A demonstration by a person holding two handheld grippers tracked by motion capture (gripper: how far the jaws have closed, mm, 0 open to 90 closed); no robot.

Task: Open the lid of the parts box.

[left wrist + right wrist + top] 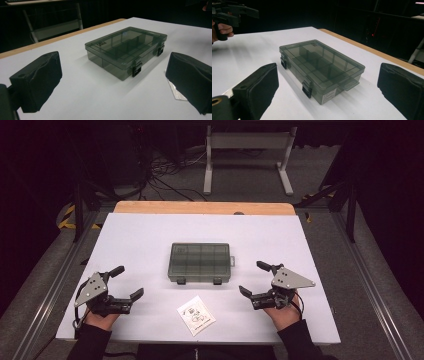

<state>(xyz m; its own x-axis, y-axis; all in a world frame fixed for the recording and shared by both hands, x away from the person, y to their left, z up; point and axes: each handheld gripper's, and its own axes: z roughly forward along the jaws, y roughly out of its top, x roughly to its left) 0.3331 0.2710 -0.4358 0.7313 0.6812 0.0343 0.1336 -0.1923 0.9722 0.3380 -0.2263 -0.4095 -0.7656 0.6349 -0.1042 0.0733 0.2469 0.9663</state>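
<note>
The jaws of the left gripper (pixel 124 282) are spread wide with nothing between them, and the same is seen at the right gripper (pixel 255 279). Both grippers are held just above the near part of the table (pixel 125 235), one toward each near corner, pointed inward at the middle.

The table is covered by a plain white sheet, with a wooden strip left bare along its far edge. Beyond it, grey carpet, a tangle of cables (pixel 165 170) and a white metal frame (pixel 247 155) are seen in a dark room.

A smoke-tinted plastic compartment box (pixel 200 262) lies closed at the middle of the table, its two black latches (pixel 199 281) facing the near edge. It is placed between the two grippers, ahead of both and apart from either. A small printed packet (pixel 196 315) lies flat near the near edge, between the grippers.
</note>
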